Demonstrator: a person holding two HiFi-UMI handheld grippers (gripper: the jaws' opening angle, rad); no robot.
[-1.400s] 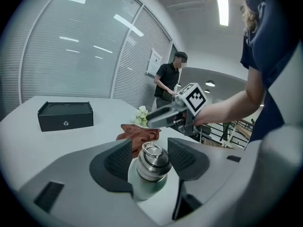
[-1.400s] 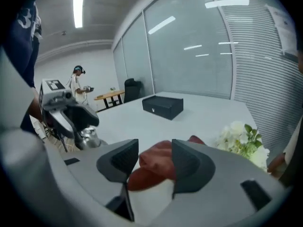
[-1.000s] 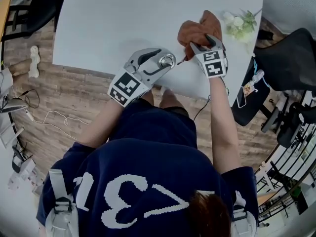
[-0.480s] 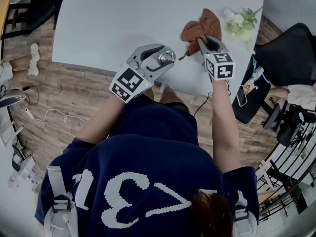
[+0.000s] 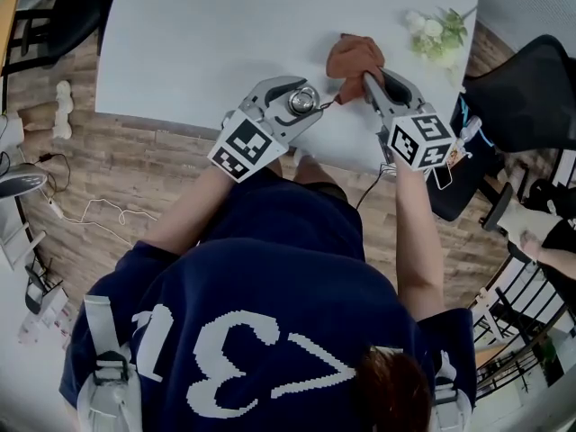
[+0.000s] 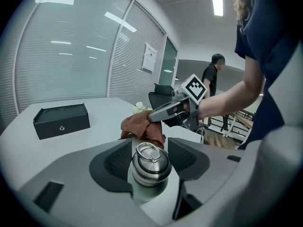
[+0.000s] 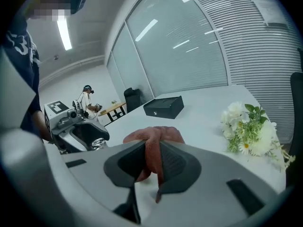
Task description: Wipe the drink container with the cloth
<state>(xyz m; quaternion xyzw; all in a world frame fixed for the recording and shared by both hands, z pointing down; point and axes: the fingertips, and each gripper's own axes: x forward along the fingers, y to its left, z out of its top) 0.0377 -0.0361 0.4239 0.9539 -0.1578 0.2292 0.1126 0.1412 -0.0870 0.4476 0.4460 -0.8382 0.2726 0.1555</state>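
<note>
Drink container (image 6: 150,163) stands clamped in left claw (image 5: 294,98); outstretched right claw (image 5: 367,79) pinches cloth (image 5: 353,57) beside it.

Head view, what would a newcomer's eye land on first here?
Most likely the steel drink container clamped between the left gripper's jaws at the white table's near edge. Just right of it, the right gripper pinches a bunched rust-brown cloth close beside the container. A small bunch of white flowers lies at the table's right edge.
</note>
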